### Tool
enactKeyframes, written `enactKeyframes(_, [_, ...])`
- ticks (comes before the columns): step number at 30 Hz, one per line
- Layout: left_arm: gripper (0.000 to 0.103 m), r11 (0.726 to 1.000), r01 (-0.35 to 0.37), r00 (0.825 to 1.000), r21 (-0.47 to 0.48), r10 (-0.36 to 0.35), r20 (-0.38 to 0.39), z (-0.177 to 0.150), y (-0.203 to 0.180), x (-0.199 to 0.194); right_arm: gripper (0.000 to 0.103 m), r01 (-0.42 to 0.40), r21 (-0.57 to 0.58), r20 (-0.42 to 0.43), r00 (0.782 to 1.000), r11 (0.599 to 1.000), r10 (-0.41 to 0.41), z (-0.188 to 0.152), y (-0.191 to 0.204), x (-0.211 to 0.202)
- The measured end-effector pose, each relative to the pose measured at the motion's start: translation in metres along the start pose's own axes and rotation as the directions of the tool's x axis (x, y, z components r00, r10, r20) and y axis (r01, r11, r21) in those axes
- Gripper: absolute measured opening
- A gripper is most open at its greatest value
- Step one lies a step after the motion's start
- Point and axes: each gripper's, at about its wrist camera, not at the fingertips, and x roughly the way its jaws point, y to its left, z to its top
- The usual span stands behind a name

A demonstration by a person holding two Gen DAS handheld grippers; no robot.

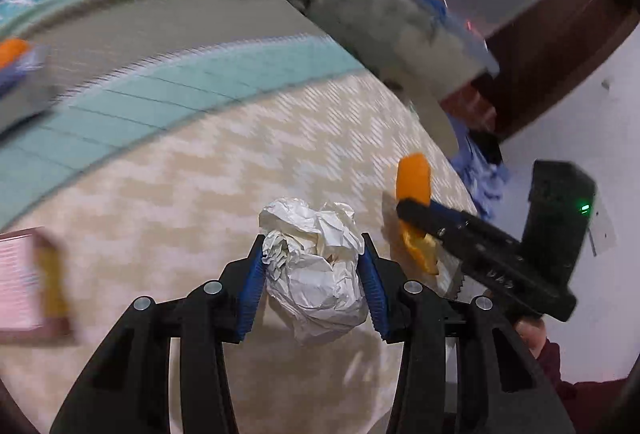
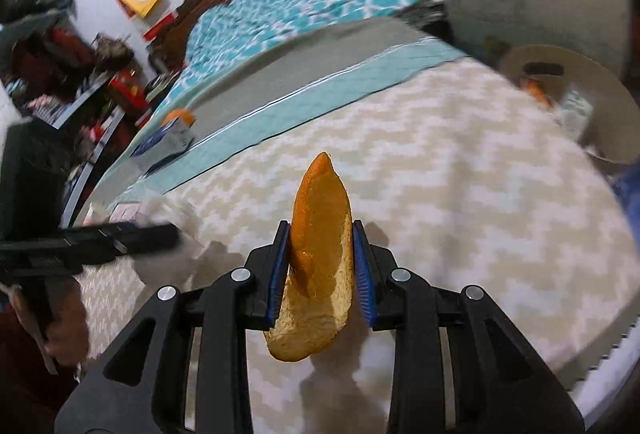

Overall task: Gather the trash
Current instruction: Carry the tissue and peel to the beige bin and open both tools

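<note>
- The left tongs [image 1: 314,282] are clenched on a crumpled paper ball [image 1: 316,274], which sits between the blue pads above the chevron-patterned bedspread [image 1: 200,194].
- The right tongs [image 2: 320,274] grasp an orange peel [image 2: 316,258], standing upright between the pads.
- A round bin [image 2: 568,106] lies near the bedspread's far edge, to the upper right in the right wrist view.

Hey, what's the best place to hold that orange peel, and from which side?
Across its thin curved walls near the lower middle, coming from its wide pale end, as the right hand-held gripper does now. The orange peel is a long boat-shaped strip tapering to a point, so pads pressing its two long sides hold it steady.
</note>
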Motion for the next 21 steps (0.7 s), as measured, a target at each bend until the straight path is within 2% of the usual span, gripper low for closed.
enactKeyframes(2, [0.043, 1.000, -0.019, 1.000, 0.023, 0.019, -0.023, 0.003, -0.011, 0.020, 0.034, 0.043, -0.014, -0.008, 0.999, 0.999, -0.043, 0.000, -0.009, -0.002])
enactKeyframes(3, [0.044, 0.999, -0.030, 0.999, 0.033, 0.031, -0.033, 0.003, -0.018, 0.029, 0.035, 0.097, -0.030, -0.002, 0.995, 0.995, -0.097, -0.001, -0.016, -0.005])
enactKeyframes(5, [0.050, 0.997, -0.064, 0.998, 0.051, 0.065, -0.017, 0.003, -0.031, 0.040, 0.041, 0.150, -0.047, -0.003, 0.989, 0.988, -0.150, -0.005, -0.025, -0.007])
enactKeyframes(6, [0.053, 0.993, -0.097, 0.995, 0.066, 0.098, -0.008, 0.003, -0.037, 0.043, 0.054, 0.146, -0.055, -0.003, 0.989, 0.988, -0.146, -0.008, -0.031, -0.010])
enactKeyframes(8, [0.066, 0.986, -0.142, 0.990, 0.092, 0.143, -0.009, 0.003, -0.047, 0.048, 0.064, 0.121, -0.060, 0.009, 0.993, 0.991, -0.120, -0.012, -0.037, -0.016])
enactKeyframes(10, [0.074, 0.982, -0.166, 0.986, 0.094, 0.168, -0.007, 0.001, -0.050, 0.047, 0.066, 0.119, -0.083, 0.017, 0.993, 0.989, -0.118, -0.018, -0.035, -0.019])
enactKeyframes(14, [0.075, 0.967, -0.225, 0.974, 0.119, 0.224, 0.016, -0.006, -0.056, 0.044, 0.066, 0.134, -0.130, 0.042, 0.991, 0.982, -0.129, -0.025, -0.030, -0.019])
enactKeyframes(15, [0.073, 0.962, -0.246, 0.969, 0.122, 0.245, 0.021, -0.007, -0.056, 0.045, 0.066, 0.134, -0.134, 0.046, 0.991, 0.982, -0.129, -0.027, -0.029, -0.020])
enactKeyframes(16, [0.071, 0.958, -0.260, 0.966, 0.123, 0.259, 0.022, -0.008, -0.057, 0.045, 0.062, 0.136, -0.139, 0.051, 0.990, 0.981, -0.130, -0.028, -0.029, -0.020])
enactKeyframes(17, [0.054, 0.956, -0.264, 0.965, 0.125, 0.263, 0.019, -0.008, -0.058, 0.047, 0.055, 0.134, -0.152, 0.050, 0.991, 0.979, -0.127, -0.029, -0.029, -0.020])
enactKeyframes(19, [0.043, 0.951, -0.274, 0.961, 0.143, 0.275, 0.014, -0.008, -0.059, 0.049, 0.040, 0.140, -0.177, 0.070, 0.989, 0.974, -0.129, -0.031, -0.025, -0.024])
enactKeyframes(21, [0.041, 0.953, -0.266, 0.963, 0.145, 0.268, 0.003, -0.005, -0.062, 0.051, 0.030, 0.135, -0.184, 0.093, 0.989, 0.974, -0.119, -0.030, -0.026, -0.029])
